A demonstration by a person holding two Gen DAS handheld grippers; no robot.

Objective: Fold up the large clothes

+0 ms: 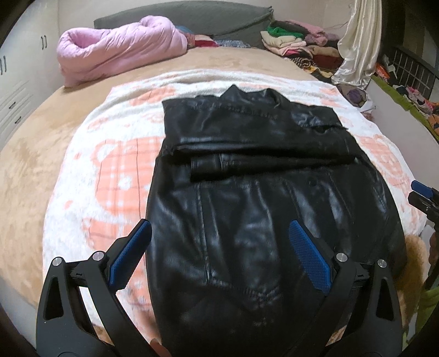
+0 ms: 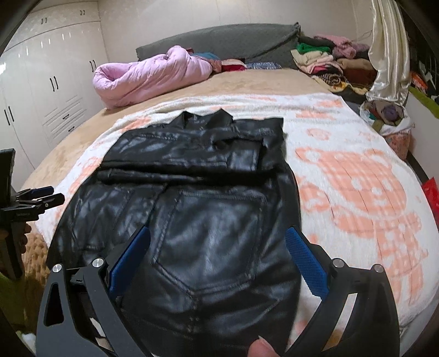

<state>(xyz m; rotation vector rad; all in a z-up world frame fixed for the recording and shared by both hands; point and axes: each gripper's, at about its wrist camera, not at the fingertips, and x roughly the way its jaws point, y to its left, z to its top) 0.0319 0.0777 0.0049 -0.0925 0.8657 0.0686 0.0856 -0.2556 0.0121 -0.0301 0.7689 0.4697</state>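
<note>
Glossy black jacket (image 1: 247, 192) — white blanket (image 1: 109, 170) with peach, seemingly checked bears; pink quilt (image 1: 118, 49).

A home bedroom: bed (image 2: 247, 82), white wardrobe (image 2: 55, 82), stacked clothes (image 2: 323, 60) by the headboard (image 2: 219, 38).

From my remote seat I saw a bed (image 2: 247, 82) under a tan cover, with a grey headboard (image 2: 219, 38) against a pale wall (image 2: 164, 16), white wardrobes (image 2: 49, 82) along the left side and a cream satin curtain (image 2: 389, 55) hanging at right.
</note>
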